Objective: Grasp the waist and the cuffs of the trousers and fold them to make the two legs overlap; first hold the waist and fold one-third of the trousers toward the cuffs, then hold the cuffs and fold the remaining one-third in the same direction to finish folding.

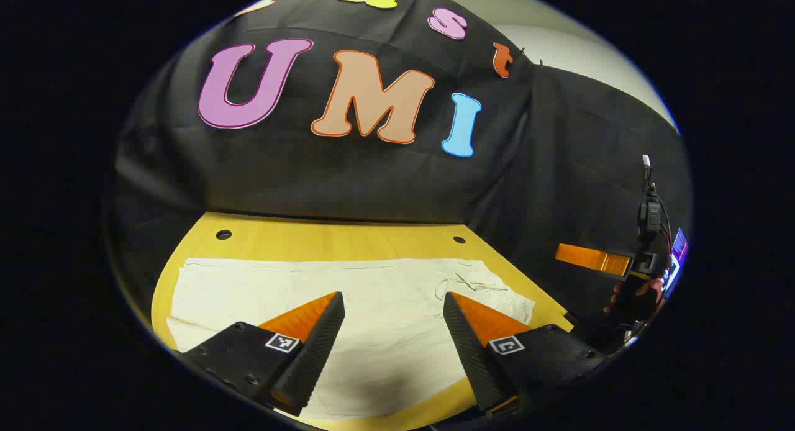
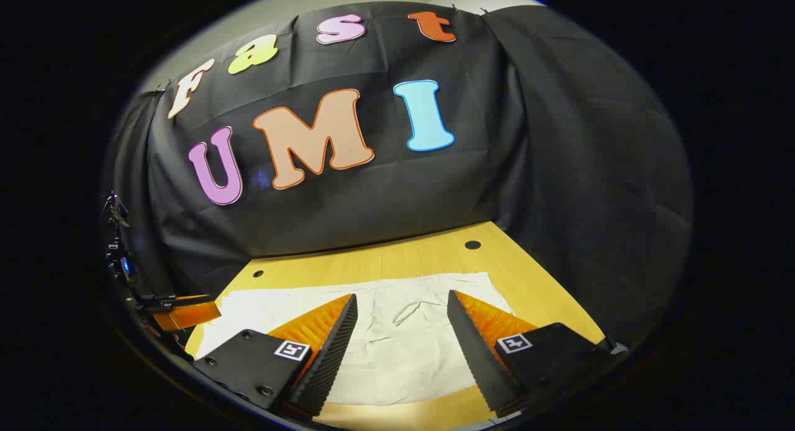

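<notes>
Trousers [image 1: 372, 294] lie flat and spread across the yellow worktop [image 1: 298, 238], pale cloth with a drawstring [image 1: 472, 285] near the right end. In the left gripper view, the left claw [image 1: 392, 310] hangs above them, its fingers wide apart and holding nothing. In the right gripper view, the right claw [image 2: 402, 310] is also spread, over the drawstring end of the trousers [image 2: 397, 338], and grips nothing.
</notes>
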A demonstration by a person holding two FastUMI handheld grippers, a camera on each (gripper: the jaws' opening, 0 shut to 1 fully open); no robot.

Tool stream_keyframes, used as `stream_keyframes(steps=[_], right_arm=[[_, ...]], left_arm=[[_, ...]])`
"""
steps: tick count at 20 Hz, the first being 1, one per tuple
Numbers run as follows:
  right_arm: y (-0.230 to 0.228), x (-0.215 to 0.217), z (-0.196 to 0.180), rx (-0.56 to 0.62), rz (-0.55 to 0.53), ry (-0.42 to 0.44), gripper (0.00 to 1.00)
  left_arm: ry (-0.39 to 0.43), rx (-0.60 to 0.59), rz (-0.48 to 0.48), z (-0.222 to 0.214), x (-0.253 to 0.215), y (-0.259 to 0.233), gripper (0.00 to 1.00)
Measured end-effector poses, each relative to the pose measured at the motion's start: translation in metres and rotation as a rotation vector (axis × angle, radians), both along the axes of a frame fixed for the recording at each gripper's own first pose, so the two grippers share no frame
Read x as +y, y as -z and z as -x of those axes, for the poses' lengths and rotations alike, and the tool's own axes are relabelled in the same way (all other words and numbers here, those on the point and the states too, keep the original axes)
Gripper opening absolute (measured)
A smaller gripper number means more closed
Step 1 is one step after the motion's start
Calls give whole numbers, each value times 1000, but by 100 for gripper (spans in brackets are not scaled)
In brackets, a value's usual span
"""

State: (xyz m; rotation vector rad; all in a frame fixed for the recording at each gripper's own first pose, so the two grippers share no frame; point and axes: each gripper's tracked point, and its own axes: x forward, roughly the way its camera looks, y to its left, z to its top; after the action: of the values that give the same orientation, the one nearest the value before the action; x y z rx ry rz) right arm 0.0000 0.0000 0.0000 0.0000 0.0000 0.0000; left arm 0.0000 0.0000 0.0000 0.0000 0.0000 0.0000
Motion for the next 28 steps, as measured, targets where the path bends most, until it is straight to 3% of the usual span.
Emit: stream_keyframes(steps=[17, 21, 25, 28], right_arm=[[5, -7, 10, 30, -21, 44, 93], [4, -11, 12, 24, -21, 56, 93], [8, -12, 13, 27, 1, 62, 93], [17, -7, 13, 47, -3, 57, 94]], left_arm=[[-7, -17, -3, 12, 26, -1, 94], [-39, -23, 1, 19, 41, 1, 94], [-46, 24, -63, 29, 66, 17, 94], [23, 113, -96, 41, 75, 43, 94]])
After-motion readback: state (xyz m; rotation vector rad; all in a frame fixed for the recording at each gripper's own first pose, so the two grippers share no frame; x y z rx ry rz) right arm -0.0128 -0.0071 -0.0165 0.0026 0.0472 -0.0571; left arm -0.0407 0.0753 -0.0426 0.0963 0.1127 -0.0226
